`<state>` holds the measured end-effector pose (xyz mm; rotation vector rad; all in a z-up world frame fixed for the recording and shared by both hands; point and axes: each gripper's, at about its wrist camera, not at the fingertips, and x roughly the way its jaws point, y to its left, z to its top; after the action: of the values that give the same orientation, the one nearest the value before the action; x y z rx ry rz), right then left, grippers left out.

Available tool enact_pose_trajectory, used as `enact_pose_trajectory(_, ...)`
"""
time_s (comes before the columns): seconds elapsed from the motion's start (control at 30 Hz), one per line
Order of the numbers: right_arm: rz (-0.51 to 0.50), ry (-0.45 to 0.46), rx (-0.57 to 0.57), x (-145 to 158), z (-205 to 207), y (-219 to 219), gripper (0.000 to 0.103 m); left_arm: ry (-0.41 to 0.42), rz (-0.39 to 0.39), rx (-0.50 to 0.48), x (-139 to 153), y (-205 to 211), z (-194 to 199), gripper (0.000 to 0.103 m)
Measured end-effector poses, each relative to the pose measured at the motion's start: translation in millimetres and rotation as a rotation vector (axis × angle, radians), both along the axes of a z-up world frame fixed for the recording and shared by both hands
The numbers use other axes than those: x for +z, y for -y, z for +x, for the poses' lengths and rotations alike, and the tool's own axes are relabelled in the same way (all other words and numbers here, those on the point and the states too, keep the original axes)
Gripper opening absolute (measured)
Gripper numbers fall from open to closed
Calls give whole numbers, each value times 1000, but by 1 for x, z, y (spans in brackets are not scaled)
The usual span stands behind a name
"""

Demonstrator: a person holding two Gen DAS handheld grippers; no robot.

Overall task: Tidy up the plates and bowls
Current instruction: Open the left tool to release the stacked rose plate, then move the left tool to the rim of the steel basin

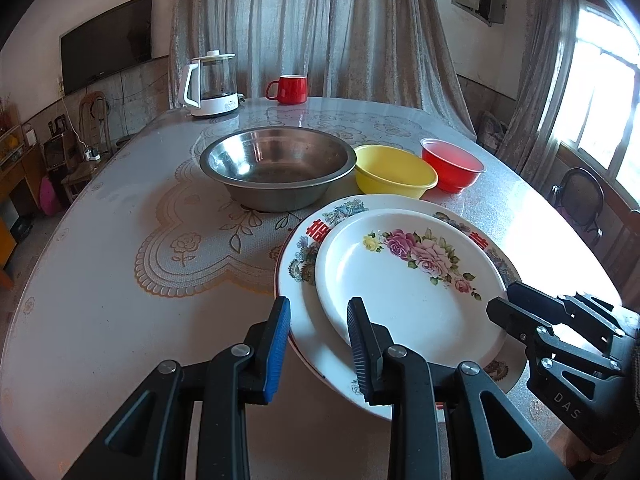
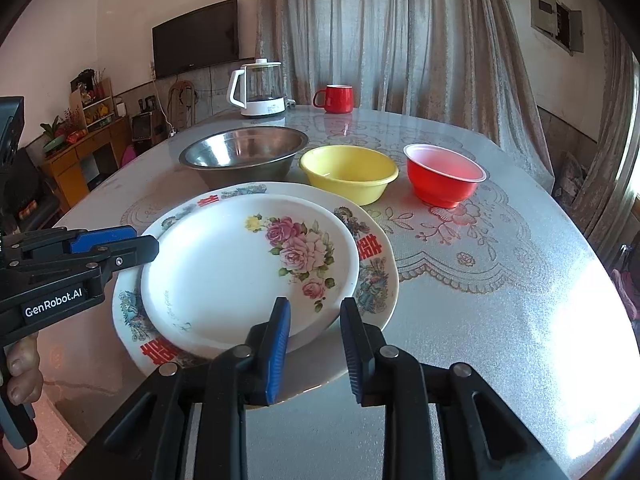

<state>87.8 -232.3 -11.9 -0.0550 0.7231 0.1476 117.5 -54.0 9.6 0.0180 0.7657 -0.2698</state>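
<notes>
Two stacked plates near the front edge of the round table [image 1: 100,280]: a small rose-patterned plate [image 1: 408,280] lies on a larger plate [image 1: 298,248] bordered with peacocks and red characters. The left gripper [image 1: 319,344] points obliquely downward at the stack's near-left rim, one finger to each side of the rim of the large plate where that rim tilts off the table; the jaws are narrowly parted, and whether the pads press the rim cannot be told. The right gripper [image 2: 315,350] points downward at a similar slant toward the stack's near-right rim; its left finger [image 2: 278,344] overlaps the rims of both plates while its right finger stands over bare table, and a grip cannot be confirmed. Seen from the right wrist camera, part of the person's hand [image 2: 22,372] holds the left gripper's handle. Behind the plates stand, from left to right, a steel basin [image 1: 276,166], a yellow bowl [image 1: 394,174] and a red bowl [image 1: 452,164], close together in a row. At the far edge stand a glass kettle [image 1: 210,84] and a red mug [image 1: 290,89].
</notes>
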Motion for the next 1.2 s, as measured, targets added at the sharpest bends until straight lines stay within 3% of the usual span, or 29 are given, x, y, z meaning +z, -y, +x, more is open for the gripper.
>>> enact_pose_trajectory(0.4, 106, 20, -22, 11, -11, 9, 37, -13, -38, 50, 2, -11, -3, 31)
enact_pose_trajectory(0.7, 168, 27, 4, 21, -11, 10, 38, -42, -51, 97, 3, -27, 8, 31)
enact_pose_trajectory(0.8, 221, 6, 50, 24, -5, 8, 38, -70, -54, 114, 0, -36, 15, 31)
enact_pose_trajectory(0.87, 263, -13, 77, 27, 1, 6, 40, -72, -53, 124, 0, -41, 18, 40)
enact_pose_trajectory(1.2, 426, -107, 160, 35, 47, -11, 41, -41, -63, 145, 6, -66, 39, 40)
